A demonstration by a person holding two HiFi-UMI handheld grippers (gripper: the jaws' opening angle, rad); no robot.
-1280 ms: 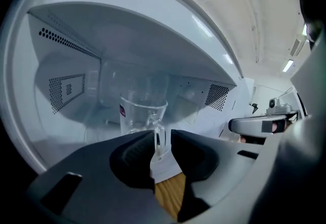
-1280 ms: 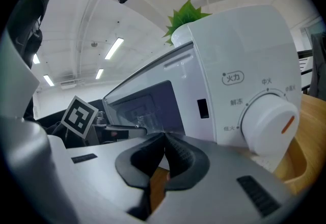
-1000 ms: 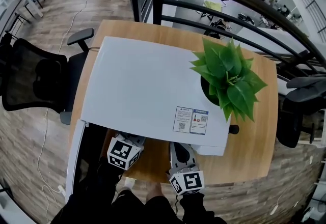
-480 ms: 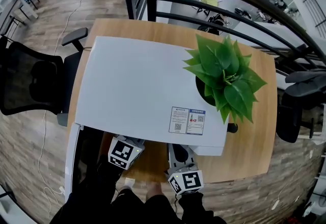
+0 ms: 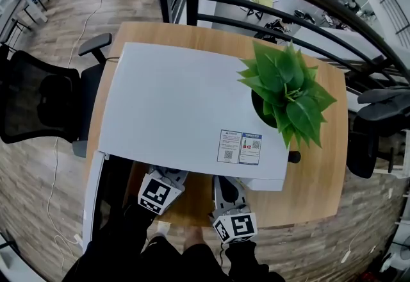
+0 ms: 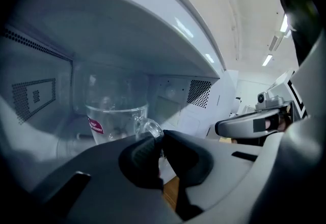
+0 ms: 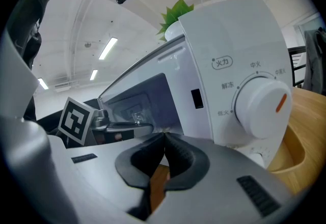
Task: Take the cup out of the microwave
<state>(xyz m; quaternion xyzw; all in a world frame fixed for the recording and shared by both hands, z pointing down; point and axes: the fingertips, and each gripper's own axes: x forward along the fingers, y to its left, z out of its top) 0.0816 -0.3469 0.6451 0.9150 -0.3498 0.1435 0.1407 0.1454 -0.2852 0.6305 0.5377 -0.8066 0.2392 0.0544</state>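
Cup (image 6: 109, 118) judged light, rigid, slippery, fragile glass; best held by its handle (image 6: 148, 127). Left tongs (image 6: 159, 139) pinch that handle; right tongs (image 7: 164, 139) closed, empty.

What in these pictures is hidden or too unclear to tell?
Head view: the microwave's white top hides its inside and the cup.
Left gripper view: the left tongs, shut on the cup's handle, hide the cup's base. Its red label is too small to read. Whether it holds liquid is unclear through the hazy glass.
Right gripper view: the microwave's front hides most of the plant.
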